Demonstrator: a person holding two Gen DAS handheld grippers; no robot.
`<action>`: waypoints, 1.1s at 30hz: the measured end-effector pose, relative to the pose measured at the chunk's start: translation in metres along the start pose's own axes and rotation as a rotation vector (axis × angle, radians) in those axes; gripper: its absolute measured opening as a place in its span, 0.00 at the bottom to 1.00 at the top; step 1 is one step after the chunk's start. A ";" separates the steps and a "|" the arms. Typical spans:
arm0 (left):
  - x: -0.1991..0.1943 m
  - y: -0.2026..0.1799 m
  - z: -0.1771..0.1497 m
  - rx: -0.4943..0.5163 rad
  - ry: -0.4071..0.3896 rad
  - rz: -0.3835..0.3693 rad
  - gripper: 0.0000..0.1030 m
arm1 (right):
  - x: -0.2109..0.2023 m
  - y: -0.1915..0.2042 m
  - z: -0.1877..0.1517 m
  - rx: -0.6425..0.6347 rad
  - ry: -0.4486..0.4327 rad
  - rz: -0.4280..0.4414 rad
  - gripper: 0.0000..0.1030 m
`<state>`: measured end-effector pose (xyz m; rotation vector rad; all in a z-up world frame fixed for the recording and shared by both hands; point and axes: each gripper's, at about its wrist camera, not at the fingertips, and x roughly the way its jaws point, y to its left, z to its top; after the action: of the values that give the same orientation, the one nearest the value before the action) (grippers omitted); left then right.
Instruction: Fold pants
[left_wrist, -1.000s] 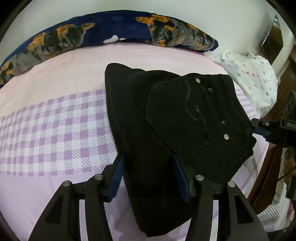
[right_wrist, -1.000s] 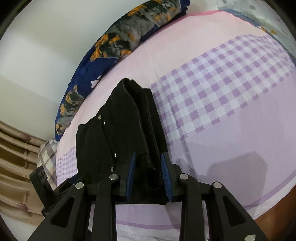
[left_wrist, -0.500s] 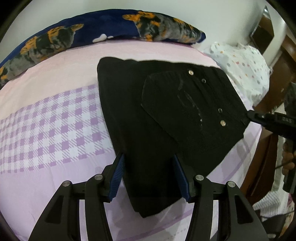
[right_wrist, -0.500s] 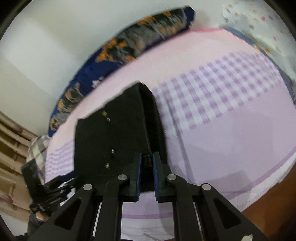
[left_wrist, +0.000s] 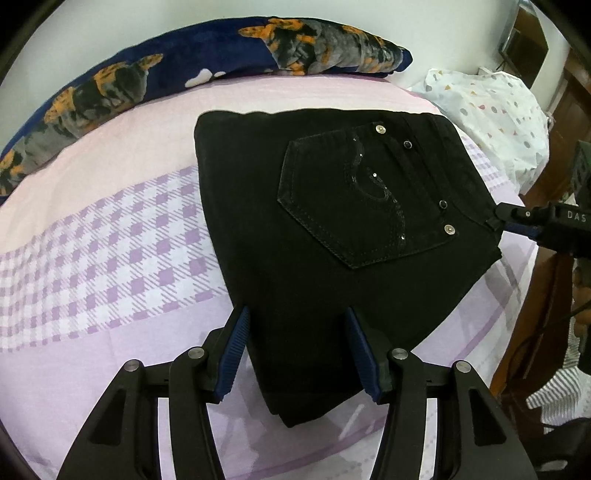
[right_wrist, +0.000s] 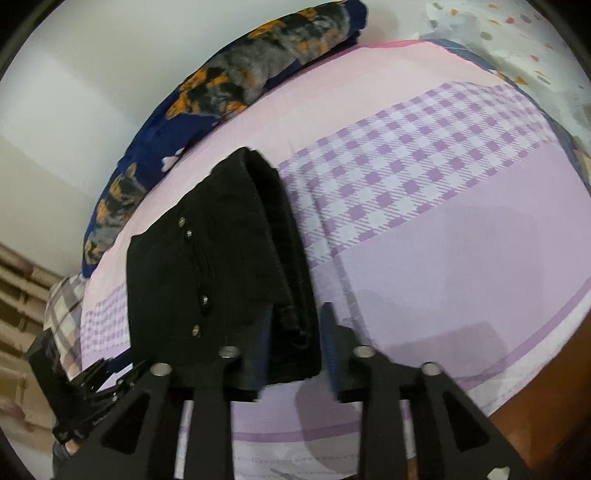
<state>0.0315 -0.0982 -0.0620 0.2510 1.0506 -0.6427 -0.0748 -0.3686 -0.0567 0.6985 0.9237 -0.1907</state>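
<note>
Pants: black pants (left_wrist: 332, 229), folded into a compact stack, lie on the bed (left_wrist: 110, 258), back pocket and metal studs facing up.
Left gripper: the left gripper (left_wrist: 299, 354) hovers at the stack's near corner, its blue-padded fingers (left_wrist: 232, 354) spread wide, one either side of the cloth and gripping nothing.
Right gripper: the right gripper (right_wrist: 295, 354) sits at the waistband end; its fingers (right_wrist: 328, 350) stand apart, the layered edge of the stack lying between them, not pinched.
Edges: ahead of the left fingers the far fold runs straight; the layered edges face the right fingers.
Open room: pink and purple-checked sheet stretches wide to the left of the left fingers and to the right of the right fingers; the mattress edge falls away just behind both.
Beyond: a navy blanket (left_wrist: 207, 62) with orange-and-grey print lines the wall; a dotted white pillow (left_wrist: 491, 110) sits past the pants.
Writing: white letters "DAS" show on the right gripper's body, cut off at the left view's edge.
</note>
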 end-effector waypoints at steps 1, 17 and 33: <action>-0.003 -0.001 0.000 0.006 -0.012 0.017 0.53 | 0.000 -0.002 -0.001 0.011 -0.003 0.006 0.28; -0.020 0.004 0.007 0.015 -0.070 0.169 0.57 | -0.003 0.020 0.018 -0.107 -0.026 -0.062 0.53; -0.005 0.023 0.020 -0.053 -0.034 0.178 0.63 | 0.037 0.029 0.044 -0.182 0.025 -0.092 0.57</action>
<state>0.0585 -0.0877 -0.0498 0.2832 0.9989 -0.4571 -0.0102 -0.3692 -0.0546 0.4917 0.9843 -0.1776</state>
